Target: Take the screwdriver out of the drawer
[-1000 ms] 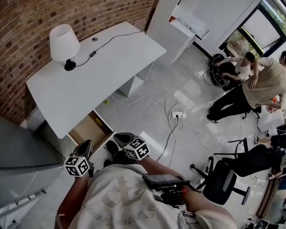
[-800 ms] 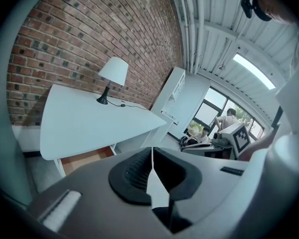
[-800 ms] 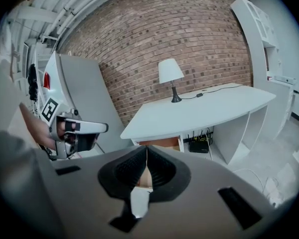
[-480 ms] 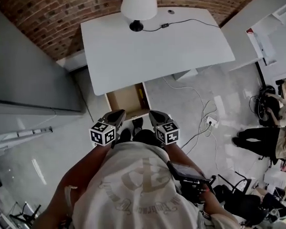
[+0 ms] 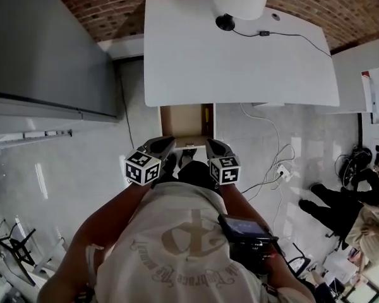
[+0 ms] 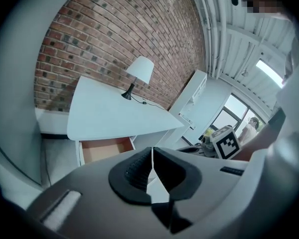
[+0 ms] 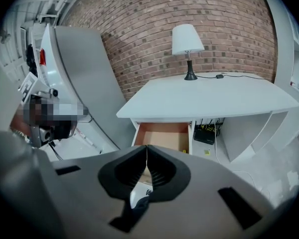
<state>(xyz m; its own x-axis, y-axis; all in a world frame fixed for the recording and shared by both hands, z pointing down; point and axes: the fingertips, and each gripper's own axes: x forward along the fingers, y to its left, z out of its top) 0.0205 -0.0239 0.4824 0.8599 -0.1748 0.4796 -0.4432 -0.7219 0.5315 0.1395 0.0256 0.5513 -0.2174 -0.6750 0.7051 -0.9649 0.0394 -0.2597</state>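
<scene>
Brick wall runs behind everything, with the grey cabinet (image 5: 44, 49) at your left and the white desk (image 5: 196, 55) ahead. Your left gripper (image 5: 166, 144) hangs just short of the open drawer (image 5: 177, 120), its jaws pressed together on nothing. A yellow object, most likely the screwdriver (image 5: 205, 114), lies lengthwise inside the drawer, against its right wall. Your right gripper (image 5: 213, 145) sits nearest it, and its jaws are also together and empty.

The main risk is going in with those jaws still shut: you would only nudge the tool harder against the wall. Even with the jaws parted, there looks to be little room for one of them on the wall side, so the grip may slip. The desk edge overhanging the drawer could catch the gripper on the way out, and the floor cable (image 5: 275, 141) at your right could snag a foot.

Half a second ago the desk lay skewed and the drawer sat left of centre. Now it is square ahead, between both grippers.
</scene>
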